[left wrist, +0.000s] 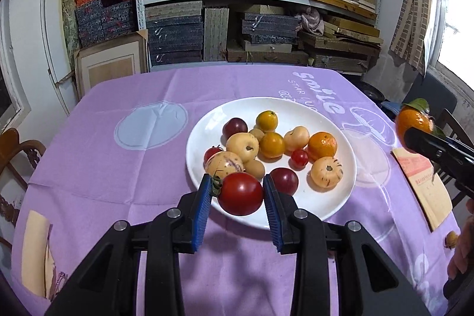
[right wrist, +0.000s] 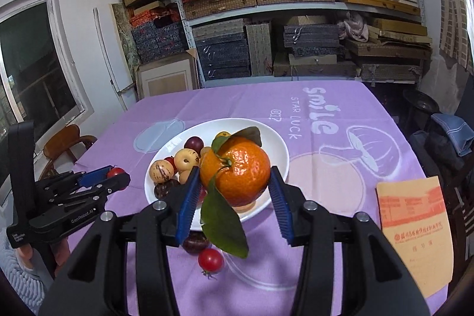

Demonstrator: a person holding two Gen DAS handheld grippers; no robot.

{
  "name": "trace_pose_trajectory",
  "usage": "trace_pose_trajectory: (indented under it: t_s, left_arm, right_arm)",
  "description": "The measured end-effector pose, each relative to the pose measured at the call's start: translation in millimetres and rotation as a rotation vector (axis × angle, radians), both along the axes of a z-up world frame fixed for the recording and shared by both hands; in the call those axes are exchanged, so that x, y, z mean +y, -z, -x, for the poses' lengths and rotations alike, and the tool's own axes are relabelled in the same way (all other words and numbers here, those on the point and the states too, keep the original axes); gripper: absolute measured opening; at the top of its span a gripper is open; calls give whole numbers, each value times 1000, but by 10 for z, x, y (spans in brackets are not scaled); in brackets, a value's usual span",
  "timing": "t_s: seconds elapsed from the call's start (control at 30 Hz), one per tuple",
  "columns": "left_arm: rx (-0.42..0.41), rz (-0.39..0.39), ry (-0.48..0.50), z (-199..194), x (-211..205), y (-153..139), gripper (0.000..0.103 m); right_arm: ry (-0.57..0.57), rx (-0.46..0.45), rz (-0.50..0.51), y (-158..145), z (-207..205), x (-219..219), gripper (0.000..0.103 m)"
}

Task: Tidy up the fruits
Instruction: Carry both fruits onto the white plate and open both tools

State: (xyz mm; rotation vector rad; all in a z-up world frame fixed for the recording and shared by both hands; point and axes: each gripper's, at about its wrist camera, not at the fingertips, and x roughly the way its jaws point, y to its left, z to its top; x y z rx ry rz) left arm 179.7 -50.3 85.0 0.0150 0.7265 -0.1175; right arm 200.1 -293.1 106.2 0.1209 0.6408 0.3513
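Left gripper (left wrist: 238,194): jaws pinching a red tomato (left wrist: 240,193), held over the near rim of the plate (left wrist: 334,206).
Right gripper (right wrist: 234,185): jaws pinching a leafy orange (right wrist: 235,171), held above the plate.
Plate: white, mid-table on the purple cloth (left wrist: 118,168); holds mixed fruits.
Off plate, near edge: cherry tomato (right wrist: 210,260), dark plum (right wrist: 195,242).
Right edge: booklet (right wrist: 414,236).
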Motion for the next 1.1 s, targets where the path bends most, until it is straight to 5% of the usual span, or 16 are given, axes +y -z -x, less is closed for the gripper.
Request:
trace_pose_trajectory:
  t_s: [0.43,0.83,1.1]
  left_arm:
    - [110,33,97,-376,-553,477,35]
    - [92,-10,136,-509,-866,550,36]
    - [110,-12,148,-499,-902,622,36]
  right_arm:
    - [-19,240,48,442,-1430,464,45]
    - [6,303,70,730,-1793,492,46]
    - [8,244,27,514,-1670,330,47]
